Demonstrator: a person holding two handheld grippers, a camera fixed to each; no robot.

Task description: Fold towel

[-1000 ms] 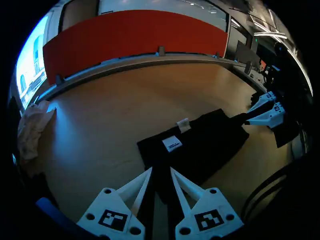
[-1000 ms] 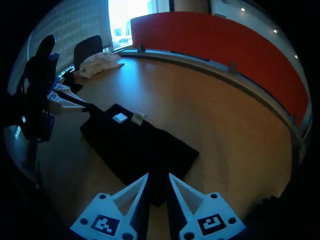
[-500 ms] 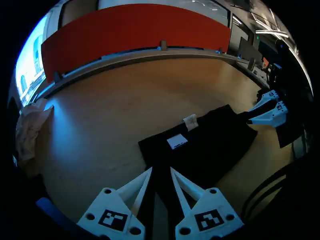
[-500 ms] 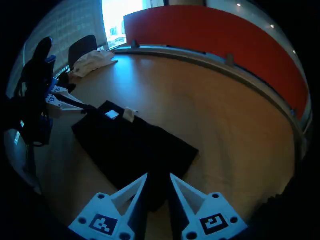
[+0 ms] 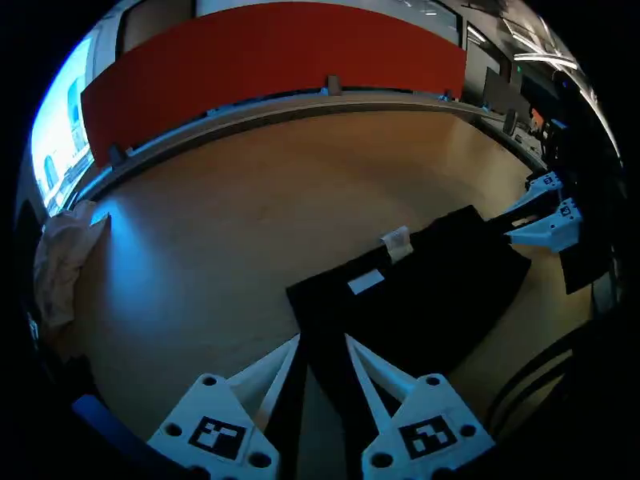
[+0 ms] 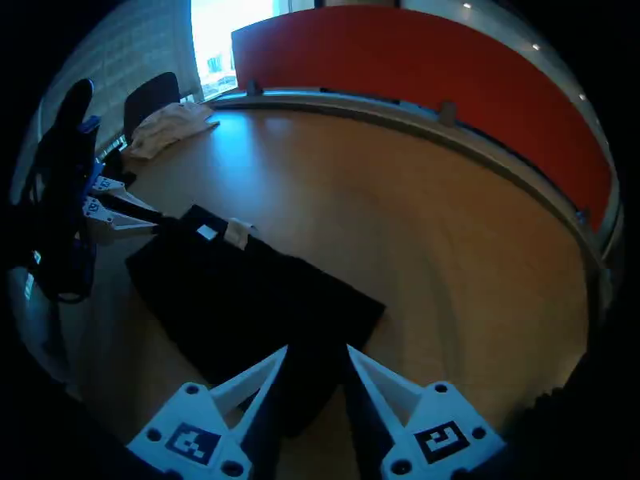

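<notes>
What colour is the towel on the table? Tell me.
The flat cloth towel is black, clearest in the right gripper view.

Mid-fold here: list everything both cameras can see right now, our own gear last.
black towel: one, black, spread over the table, gripped at two opposite ends
label: one, white, on the towel
tag: one, beige, at the towel's far edge, beside the label
table: one, light wood, under the towel
partition: one, red, along the table's far side
crumpled cloth: one, off-white, at a table corner near the window
chair: one, dark, behind the cloth
left tool: one, white, closed on the towel
right tool: one, white, closed on the towel's other end
</notes>
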